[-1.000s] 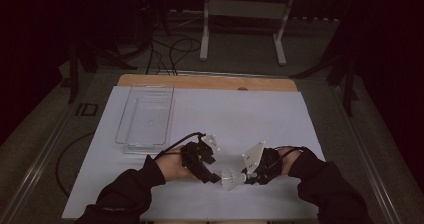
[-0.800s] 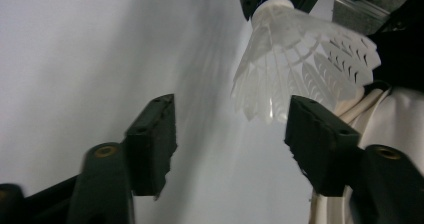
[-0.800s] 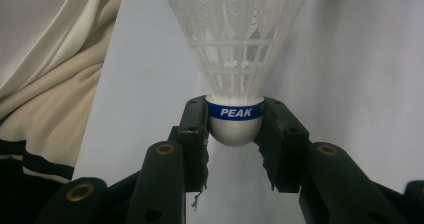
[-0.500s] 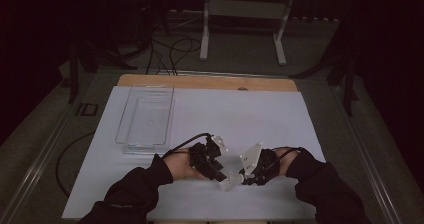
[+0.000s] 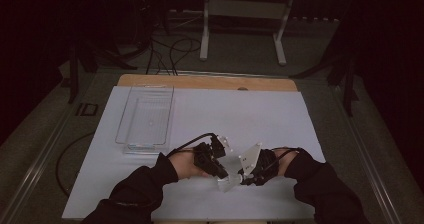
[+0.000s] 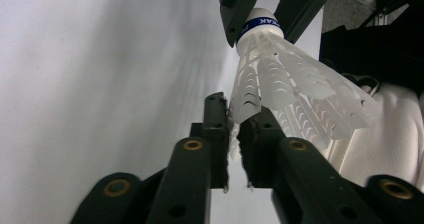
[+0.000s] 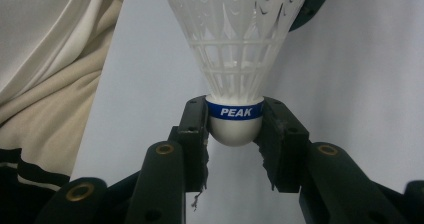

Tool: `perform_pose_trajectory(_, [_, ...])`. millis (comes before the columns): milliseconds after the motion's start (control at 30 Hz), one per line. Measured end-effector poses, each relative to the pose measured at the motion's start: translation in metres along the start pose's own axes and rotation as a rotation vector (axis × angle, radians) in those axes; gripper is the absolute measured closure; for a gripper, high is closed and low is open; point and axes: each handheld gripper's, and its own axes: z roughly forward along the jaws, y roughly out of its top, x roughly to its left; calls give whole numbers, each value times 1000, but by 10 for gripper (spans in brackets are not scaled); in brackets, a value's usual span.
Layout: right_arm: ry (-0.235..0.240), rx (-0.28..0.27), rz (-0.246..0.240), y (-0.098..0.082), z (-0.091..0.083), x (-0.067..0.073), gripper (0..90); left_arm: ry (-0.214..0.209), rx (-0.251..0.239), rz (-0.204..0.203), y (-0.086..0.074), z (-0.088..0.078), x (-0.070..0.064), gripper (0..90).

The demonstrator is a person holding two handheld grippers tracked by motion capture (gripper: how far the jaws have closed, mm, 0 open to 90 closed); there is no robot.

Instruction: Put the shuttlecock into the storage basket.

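Observation:
A white feather shuttlecock [image 7: 235, 44] with a blue band reading PEAK hangs just above the white sheet, near the table's front edge. My right gripper [image 7: 235, 119] is shut on its round cork, one jaw on each side of the band. My left gripper [image 6: 234, 114] has just been closing, and its jaws now pinch the rim of the feather skirt [image 6: 280, 69] between them. In the high view the two grippers meet tip to tip, left gripper [image 5: 220, 171] and right gripper [image 5: 243, 176], with the shuttlecock [image 5: 226, 183] between them.
A clear plastic tray [image 5: 145, 116] lies at the back left of the white sheet [image 5: 260, 114]. A wooden board edge [image 5: 200, 81] runs along the far side. Beyond the table stand a metal frame [image 5: 245, 14] and floor cables [image 5: 170, 49]. Cream cloth [image 7: 50, 59] hangs close behind the grippers.
The left hand has moved right, up to the right gripper, and its jaws have closed onto the shuttlecock's skirt. The right hand has kept still with the cork in its grip.

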Motion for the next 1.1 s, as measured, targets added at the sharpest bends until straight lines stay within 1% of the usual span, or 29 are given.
perform_pose_trajectory(67, [2,0,1,0,1,0,657,-3,0,-9,0,0,1,873])
perform_pose_trajectory(133, [2,-1,2,-1,1,0,657,-8,3,-9,0,1,1,890])
perform_pose_trajectory(267, [0,-2,5,-1,3,0,656,-4,14,-6,1,1,1,898])
perform_pose_trajectory(400, [0,4,5,0,4,-1,652,-13,20,-9,1,1,2,900])
perform_pose_trajectory(533, [-9,4,30,0,5,-3,625,-13,21,-18,1,-1,2,900])
perform_pose_trajectory(600, [-30,20,55,0,6,-5,463,-9,19,-19,0,-3,3,900])
perform_pose_trajectory(633, [-39,28,83,-1,6,-6,382,-8,16,-19,0,-4,3,900])
perform_pose_trajectory(667, [-50,25,104,-2,7,-8,371,-3,19,-20,-1,-5,3,900])
perform_pose_trajectory(700, [-72,26,118,-4,7,-8,299,0,18,-18,-1,-6,3,900])
perform_pose_trajectory(767, [-101,22,130,-5,6,-7,257,5,13,-22,-2,-8,3,900])
perform_pose_trajectory(800, [-95,12,143,-6,6,-7,203,12,14,-23,-3,-9,3,900])
perform_pose_trajectory(833, [-102,7,154,-6,7,-6,145,12,8,-30,-3,-11,3,900])
perform_pose_trajectory(867, [-107,8,167,-7,7,-6,153,18,8,-31,-4,-12,3,900])
perform_pose_trajectory(900, [-119,-4,196,-7,7,-8,133,22,7,-29,-4,-12,4,900])
perform_pose_trajectory(933, [-128,-9,210,-8,7,-8,121,23,8,-30,-5,-13,5,900])
perform_pose_trajectory(967, [-127,-17,215,-8,6,-9,120,26,7,-34,-6,-14,5,900])
perform_pose_trajectory(1000, [-141,-34,226,-9,5,-9,108,35,14,-28,-7,-15,6,900])
perform_pose_trajectory(1033, [-136,-56,246,-10,4,-9,104,37,15,-30,-8,-16,7,900])
perform_pose_trajectory(1067, [-139,-69,256,-11,3,-10,104,37,15,-38,-9,-17,7,900])
perform_pose_trajectory(1100, [-156,-66,276,-11,2,-10,104,43,22,-47,-11,-18,8,900])
